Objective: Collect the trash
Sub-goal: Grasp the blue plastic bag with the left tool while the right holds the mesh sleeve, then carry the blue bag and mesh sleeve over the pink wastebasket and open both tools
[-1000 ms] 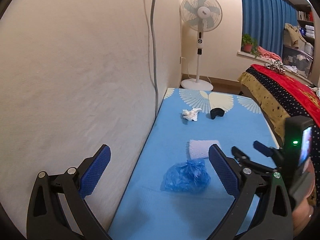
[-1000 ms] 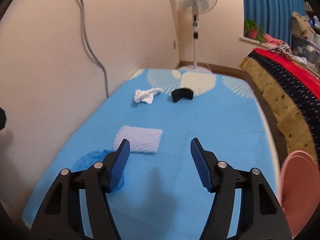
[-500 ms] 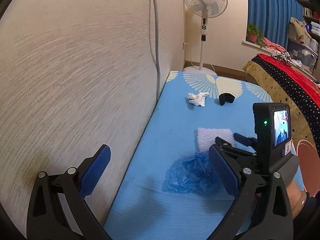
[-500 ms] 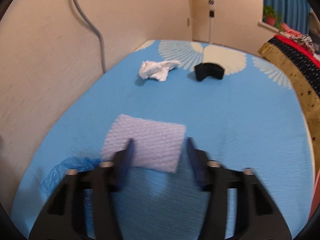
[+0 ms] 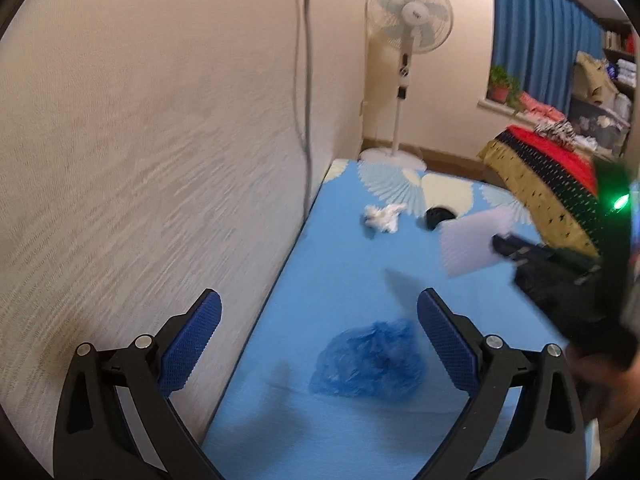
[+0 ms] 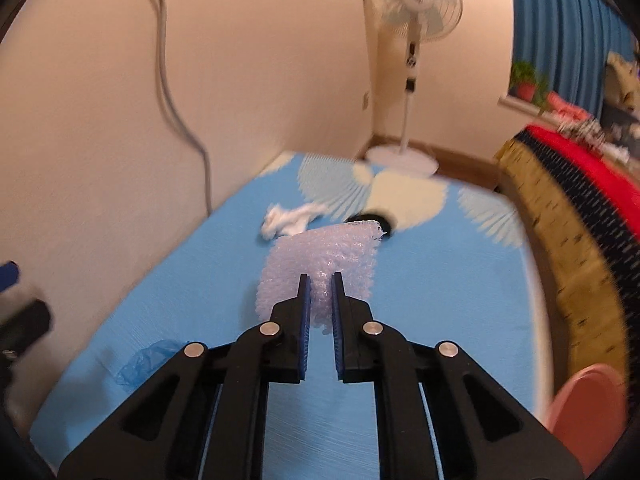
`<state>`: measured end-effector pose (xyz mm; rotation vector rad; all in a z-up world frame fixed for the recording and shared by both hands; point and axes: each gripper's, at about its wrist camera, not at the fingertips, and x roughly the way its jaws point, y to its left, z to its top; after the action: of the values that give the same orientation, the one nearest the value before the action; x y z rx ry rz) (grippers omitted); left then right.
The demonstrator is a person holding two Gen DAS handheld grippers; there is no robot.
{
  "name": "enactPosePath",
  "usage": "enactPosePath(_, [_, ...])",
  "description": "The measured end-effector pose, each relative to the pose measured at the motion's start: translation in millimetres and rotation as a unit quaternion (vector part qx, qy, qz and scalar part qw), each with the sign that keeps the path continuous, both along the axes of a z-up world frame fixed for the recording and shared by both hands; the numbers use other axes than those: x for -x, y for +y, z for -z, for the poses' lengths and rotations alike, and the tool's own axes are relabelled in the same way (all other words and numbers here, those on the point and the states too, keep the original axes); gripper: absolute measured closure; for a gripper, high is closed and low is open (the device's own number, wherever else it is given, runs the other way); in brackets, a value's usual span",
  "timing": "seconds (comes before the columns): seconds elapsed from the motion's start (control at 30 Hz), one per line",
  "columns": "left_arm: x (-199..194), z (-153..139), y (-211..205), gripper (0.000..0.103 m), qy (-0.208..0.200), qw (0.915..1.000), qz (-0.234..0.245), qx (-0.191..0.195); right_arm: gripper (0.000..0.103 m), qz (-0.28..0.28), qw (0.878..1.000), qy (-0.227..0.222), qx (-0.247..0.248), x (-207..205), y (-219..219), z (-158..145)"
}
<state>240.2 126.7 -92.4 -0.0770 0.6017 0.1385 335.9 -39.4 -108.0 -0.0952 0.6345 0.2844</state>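
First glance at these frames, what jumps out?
The right tongs, centre of the right wrist view, are shut on a sheet of bubble wrap lifted off the blue mattress. Below the open left tongs, a crumpled blue plastic bag lies on the mattress. Farther back, a white tissue wad lies beside a small black object.

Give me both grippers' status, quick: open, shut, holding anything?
Left gripper: open, holding nothing, above the blue plastic bag.
Right gripper: shut on the bubble wrap, lifted off the blue mat.
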Motion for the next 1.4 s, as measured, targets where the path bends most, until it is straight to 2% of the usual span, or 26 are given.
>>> enactPosePath(0.13, [1.3,1.3,-9.7,0.008,-0.034,0.9992,0.021,-0.001,0.092,0.016,1.0,-0.008,0.008,30.8,-36.2,-45.9])
enactPosePath(0.23, [-4.8,14.9,-18.5,0.008,-0.043,0.9981,0.045,0.005,0.091,0.036,0.999,0.004,-0.007,54.4,-63.7,-57.6])
enactPosePath(0.37, [-22.5,46.4,-27.0,0.008,-0.012,0.9975,0.063,0.029,0.091,0.06,0.998,0.007,-0.032,79.0,-90.5,-52.9])
enactPosePath(0.53, [-35.2,72.9,-42.9,0.011,0.011,0.996,0.088,-0.006,0.091,0.069,0.996,0.021,-0.051,77.1,-103.7,-40.9])
enactPosePath(0.67, [-46.8,91.4,-46.9,0.018,0.041,0.9948,0.093,-0.006,0.091,0.062,0.997,0.01,-0.051,72.4,-107.0,-40.8])
enactPosePath(0.7, [-50.6,94.7,-46.9,0.021,0.052,0.9942,0.093,-0.005,0.091,0.061,0.997,0.013,-0.054,70.5,-107.8,-39.6])
enactPosePath(0.77, [-56.4,99.2,-45.5,0.036,0.069,0.9929,0.097,0.003,0.091,0.061,0.997,0.014,-0.051,69.0,-106.8,-38.0])
enactPosePath(0.83, [-61.3,104.6,-45.1,0.069,0.086,0.9907,0.105,0.011,0.091,0.061,0.997,0.015,-0.051,68.0,-107.5,-37.4])
enactPosePath(0.87, [-62.6,106.6,-45.2,0.079,0.092,0.9897,0.109,0.015,0.091,0.062,0.997,0.016,-0.053,67.5,-107.8,-37.1])
enactPosePath(0.9, [-64.0,107.7,-44.7,0.093,0.096,0.9887,0.114,0.02,0.091,0.063,0.996,0.017,-0.055,66.8,-108.2,-36.8])
enactPosePath(0.93, [-62.1,108.0,-44.9,0.095,0.093,0.9887,0.115,0.022,0.091,0.065,0.996,0.017,-0.056,66.3,-108.5,-36.7])
enactPosePath(0.97, [-60.3,107.0,-45.0,0.102,0.088,0.9892,0.116,0.022,0.091,0.065,0.996,0.017,-0.055,66.0,-108.8,-36.6])
enactPosePath(1.07, [-53.7,96.6,-49.0,0.102,0.074,0.9895,0.124,0.006,0.091,0.062,0.997,0.013,-0.052,66.1,-109.0,-37.4])
enactPosePath(1.17, [-47.0,70.0,-52.8,0.102,0.062,0.9893,0.131,-0.004,0.091,0.062,0.997,0.006,-0.05,69.6,-110.0,-41.2])
enactPosePath(1.27, [-34.1,28.5,-58.2,0.102,0.04,0.9903,0.133,-0.013,0.091,0.064,0.997,-0.001,-0.052,76.3,-112.0,-52.8])
enactPosePath(1.4, [-8.3,-28.8,-68.5,0.102,0.011,0.9904,0.136,-0.022,0.091,0.055,0.996,-0.019,-0.061,97.1,-113.1,-84.2])
